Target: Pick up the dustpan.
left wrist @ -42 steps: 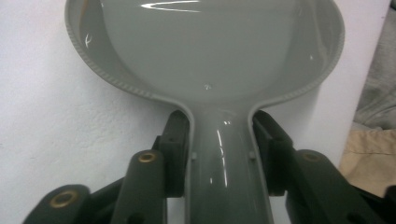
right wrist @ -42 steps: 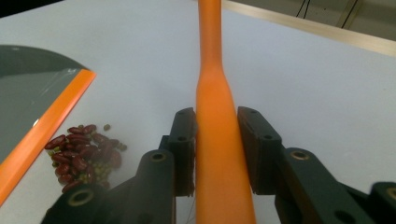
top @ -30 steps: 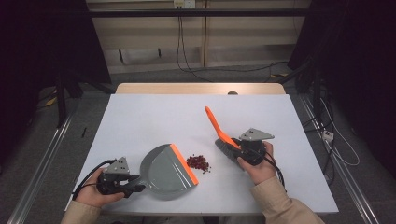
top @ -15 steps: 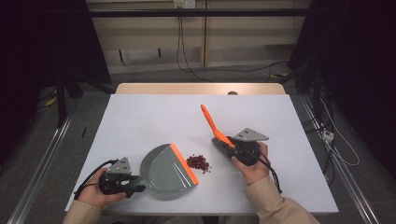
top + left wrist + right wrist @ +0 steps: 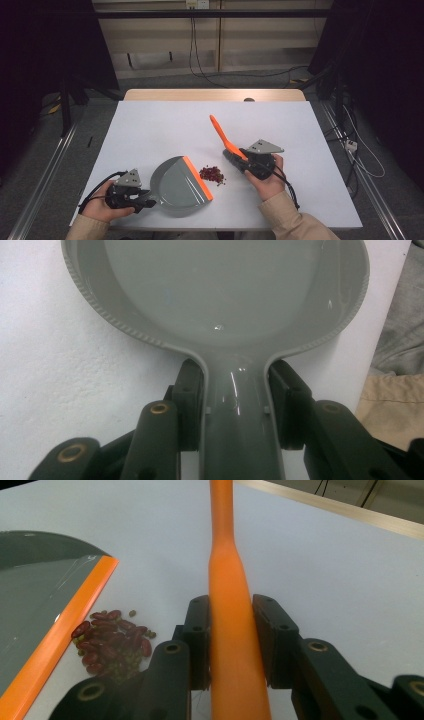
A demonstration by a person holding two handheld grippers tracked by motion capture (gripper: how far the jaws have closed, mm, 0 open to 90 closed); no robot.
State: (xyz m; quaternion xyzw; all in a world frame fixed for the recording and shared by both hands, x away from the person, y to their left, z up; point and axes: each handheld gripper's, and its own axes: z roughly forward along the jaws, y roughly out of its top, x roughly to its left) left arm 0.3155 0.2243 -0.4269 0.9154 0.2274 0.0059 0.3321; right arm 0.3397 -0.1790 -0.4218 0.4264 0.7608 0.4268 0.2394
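- Right gripper (image 5: 248, 161), at lower right of centre in the high view, has its jaws clamped on the orange brush handle (image 5: 227, 630); that handle's long axis slants up and left across the frame.
- Left gripper (image 5: 145, 200), at lower left, is closed on the grey dustpan's handle (image 5: 239, 410), the pads pressing both sides of the neck.
- Dustpan (image 5: 175, 185) lies flat on the white table (image 5: 150, 125), its orange lip (image 5: 197, 177) facing right.
- Beans (image 5: 212, 174), a small red and green heap, sit just beside that lip, between the pan and the right gripper.
- From the right gripper the heap lies to the left and slightly lower in the frame, so I judge the sweep must run leftward toward the lip; the right hand is nearer the heap.
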